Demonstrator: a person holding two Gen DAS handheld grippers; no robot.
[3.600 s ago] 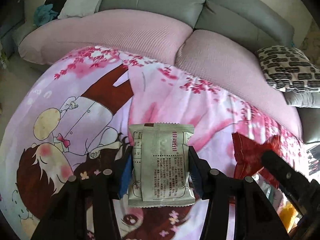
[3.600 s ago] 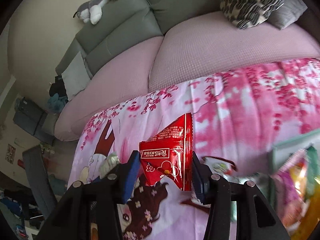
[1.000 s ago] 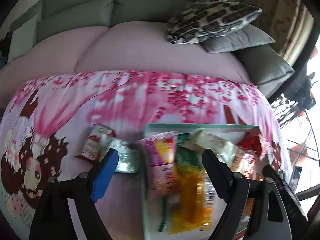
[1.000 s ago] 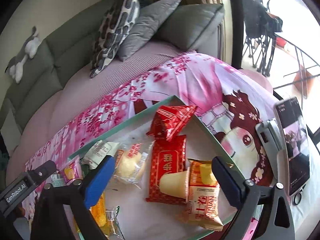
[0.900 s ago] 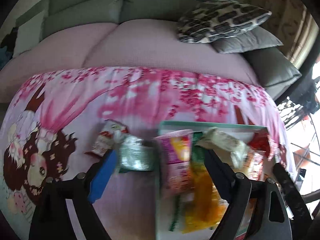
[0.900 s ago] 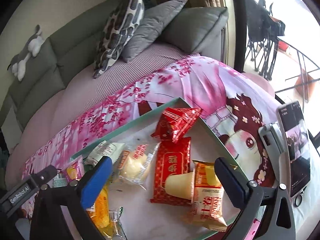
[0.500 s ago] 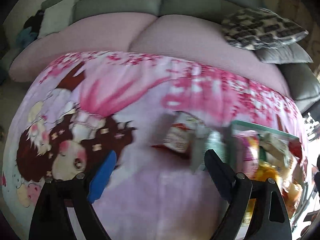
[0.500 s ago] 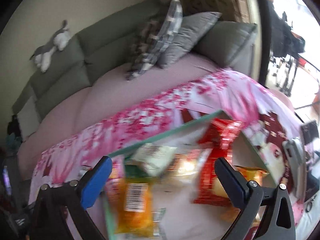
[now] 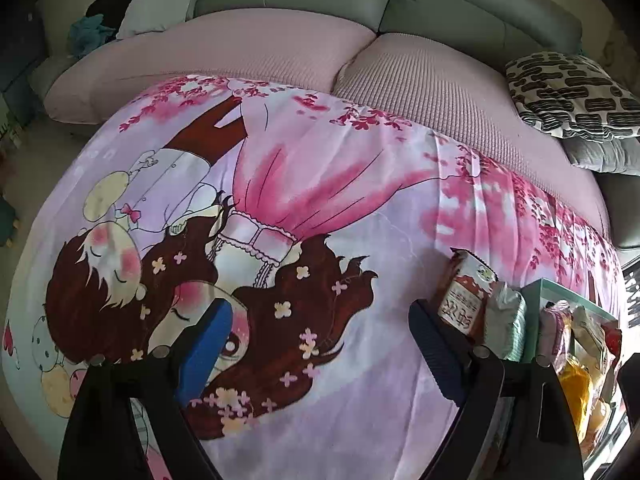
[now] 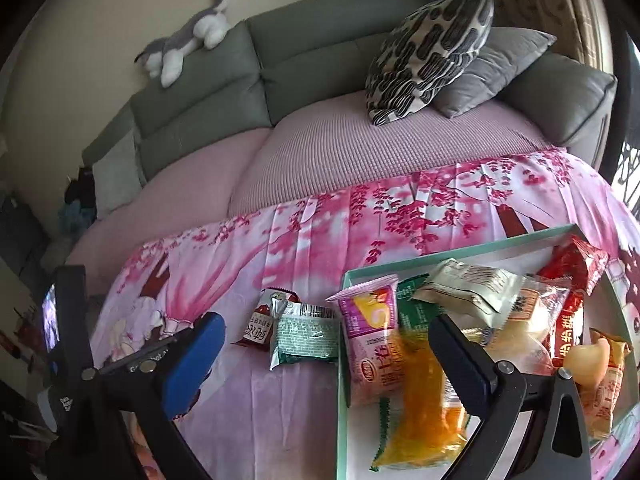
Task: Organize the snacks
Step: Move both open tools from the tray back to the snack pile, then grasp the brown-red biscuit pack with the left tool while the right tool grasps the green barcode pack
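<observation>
1. Teal-rimmed tray [image 10: 460, 249] sits on the pink cartoon-print cloth [image 9: 360, 184] in front of the sofa [image 10: 320, 52], and serves as the landmark
2. Inside the tray, at its near-left corner, a purple-pink snack packet [image 10: 370, 338] lies with its long axis running from the far rim toward the camera; writing on it is too blurred to read
3. Beside it, further into the tray, an orange-yellow packet [image 10: 420, 408] lies lengthwise the same way, near end toward the camera
4. Toward the tray's far side a pale beige packet [image 10: 468, 286] lies tilted across the others
5. At the tray's right side red packets [image 10: 572, 276] carry white Chinese characters, which I cannot make out
6. Just outside the tray's left wall a green-and-white packet [image 10: 306, 336] lies with its long axis across the view, one end against the wall
7. Left of that one, a dark red packet [image 10: 264, 322] with white Chinese characters lies touching it, long axis pointing away from the camera
8. Left gripper [image 9: 320, 344] hangs over bare cloth well left of the tray, jaws spread wide with nothing between them
9. Right gripper [image 10: 326, 354] hovers over the tray's left wall, jaws wide apart, its pads pressing on no packet
</observation>
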